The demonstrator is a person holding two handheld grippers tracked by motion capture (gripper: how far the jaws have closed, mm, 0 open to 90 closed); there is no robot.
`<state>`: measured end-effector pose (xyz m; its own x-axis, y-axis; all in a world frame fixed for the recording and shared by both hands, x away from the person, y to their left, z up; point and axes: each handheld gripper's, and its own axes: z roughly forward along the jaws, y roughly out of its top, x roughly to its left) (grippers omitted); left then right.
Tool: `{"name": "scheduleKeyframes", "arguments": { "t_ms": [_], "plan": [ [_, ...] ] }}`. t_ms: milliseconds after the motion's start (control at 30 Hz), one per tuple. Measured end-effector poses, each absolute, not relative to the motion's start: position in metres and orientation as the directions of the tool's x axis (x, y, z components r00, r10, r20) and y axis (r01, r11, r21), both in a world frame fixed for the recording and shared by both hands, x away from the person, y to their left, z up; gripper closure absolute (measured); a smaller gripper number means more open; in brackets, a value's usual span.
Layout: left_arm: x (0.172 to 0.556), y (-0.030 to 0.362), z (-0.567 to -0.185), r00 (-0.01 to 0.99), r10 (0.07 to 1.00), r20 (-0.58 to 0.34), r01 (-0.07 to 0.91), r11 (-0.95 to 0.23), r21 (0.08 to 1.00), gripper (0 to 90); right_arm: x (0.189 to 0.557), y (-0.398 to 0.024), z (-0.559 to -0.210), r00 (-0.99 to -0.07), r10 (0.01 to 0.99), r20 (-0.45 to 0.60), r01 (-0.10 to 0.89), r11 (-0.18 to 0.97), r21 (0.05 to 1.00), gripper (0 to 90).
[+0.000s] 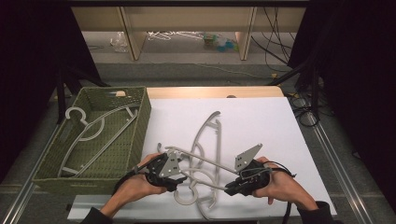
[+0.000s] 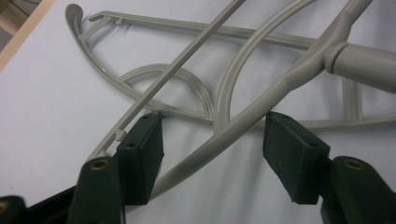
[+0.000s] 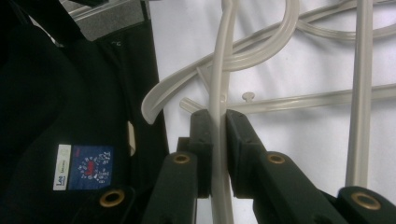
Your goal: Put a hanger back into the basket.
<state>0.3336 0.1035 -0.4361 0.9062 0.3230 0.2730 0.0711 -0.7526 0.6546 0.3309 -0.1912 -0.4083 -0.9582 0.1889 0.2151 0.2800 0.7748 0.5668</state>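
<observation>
White table top (image 1: 261, 121) is lying across the middle of the high view, wooden edge showing along its far side. Green woven basket (image 1: 140, 121) is sitting at the table's left edge, touching the white surface; one grey hanger in the basket (image 1: 100, 135) is lying slantwise inside it.

Loose grey hangers (image 1: 208, 135) are lying overlapped on the white surface, right of the basket, stretching from mid-table toward the near edge. One of them, the lifted hanger (image 1: 205, 161), is being held between both grippers, its straight bar running from the left gripper across to the right one, above the others.

Right gripper (image 1: 233, 188) is sitting near the front edge; in the right gripper view its jaws are pressing closed on a thin arm of the lifted hanger (image 3: 217, 140).

Left gripper (image 1: 173, 179) is sitting just left of it. In the left gripper view its jaws are standing partly open, the curved arm of the lifted hanger (image 2: 243, 121) passing between them, the pads not pressing on it.
</observation>
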Motion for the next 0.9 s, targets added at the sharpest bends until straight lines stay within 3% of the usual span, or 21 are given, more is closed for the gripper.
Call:
{"name": "scheduleKeyframes", "arguments": {
  "t_ms": [67, 300, 400, 633, 900],
  "plan": [
    [0.336, 0.100, -0.439, 0.924, 0.278, 0.264, 0.039, -0.754, 0.656, 40.2, 0.331, -0.192, -0.408, -0.960, 0.182, 0.215, 0.274, 0.775, 0.569, 82.3],
    [0.338, 0.089, -0.439, 0.944, 0.180, 0.277, -0.042, -0.767, 0.640, 61.1, 0.332, -0.194, -0.409, -0.959, 0.180, 0.218, 0.275, 0.770, 0.575, 82.3],
    [0.338, 0.089, -0.434, 0.945, 0.144, 0.294, -0.071, -0.785, 0.615, 63.9, 0.333, -0.196, -0.409, -0.959, 0.174, 0.222, 0.274, 0.761, 0.588, 82.3],
    [0.337, 0.087, -0.427, 0.929, 0.141, 0.343, -0.105, -0.786, 0.609, 68.5, 0.337, -0.202, -0.404, -0.959, 0.208, 0.192, 0.283, 0.730, 0.621, 80.2],
    [0.333, 0.086, -0.412, 0.934, 0.158, 0.321, -0.089, -0.767, 0.636, 74.9, 0.343, -0.203, -0.401, -0.953, 0.292, 0.081, 0.271, 0.703, 0.658, 67.7]
  ]
}}
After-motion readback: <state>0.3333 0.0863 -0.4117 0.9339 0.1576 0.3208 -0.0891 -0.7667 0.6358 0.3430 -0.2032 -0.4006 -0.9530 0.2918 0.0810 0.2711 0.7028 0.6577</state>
